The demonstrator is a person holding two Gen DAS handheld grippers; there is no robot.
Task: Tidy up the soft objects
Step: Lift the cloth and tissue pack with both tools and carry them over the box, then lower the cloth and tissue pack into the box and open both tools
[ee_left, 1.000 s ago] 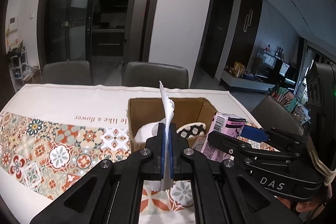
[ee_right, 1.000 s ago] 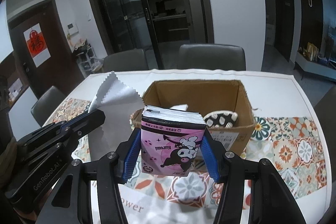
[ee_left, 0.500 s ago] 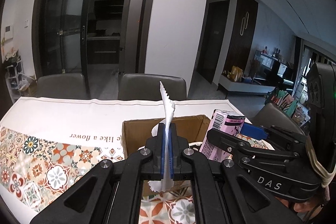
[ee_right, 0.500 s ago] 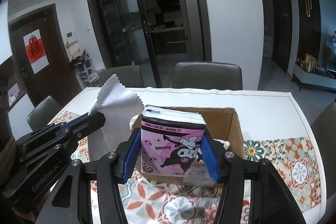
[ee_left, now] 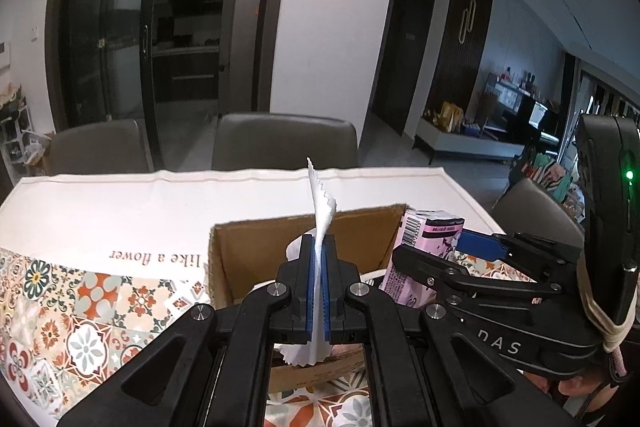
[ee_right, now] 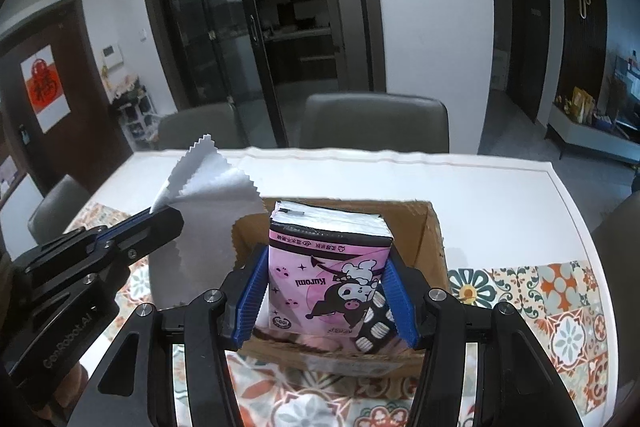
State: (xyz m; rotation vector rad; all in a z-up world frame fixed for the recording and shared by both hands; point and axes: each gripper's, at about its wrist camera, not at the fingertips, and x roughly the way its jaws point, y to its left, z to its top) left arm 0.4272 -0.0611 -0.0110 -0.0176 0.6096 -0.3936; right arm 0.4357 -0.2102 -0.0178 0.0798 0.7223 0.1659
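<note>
- Patterned tile-print tablecloth [ee_right: 560,311] covers the table [ee_left: 120,195]; far half plain white, with printed script.
- Room: grey chairs [ee_right: 376,123] at the far edge, dark glass doors [ee_right: 224,27] behind.
- Cardboard box [ee_right: 434,247] sits open-topped just ahead of both tongs.
- Left tongs [ee_left: 319,267] clenched on a white zigzag-edged cloth [ee_left: 320,203], held upright above the box's near side.
- Right tongs [ee_right: 326,291] grasping a pink tissue pack [ee_right: 328,267], upright above the box.
- Box contents mostly hidden; a black-and-white spotted item [ee_right: 374,327] shows behind the pack, and something white behind the cloth.
- Box's near wall partly cut off by the tongs.
- Bare table beyond and right of the box.
</note>
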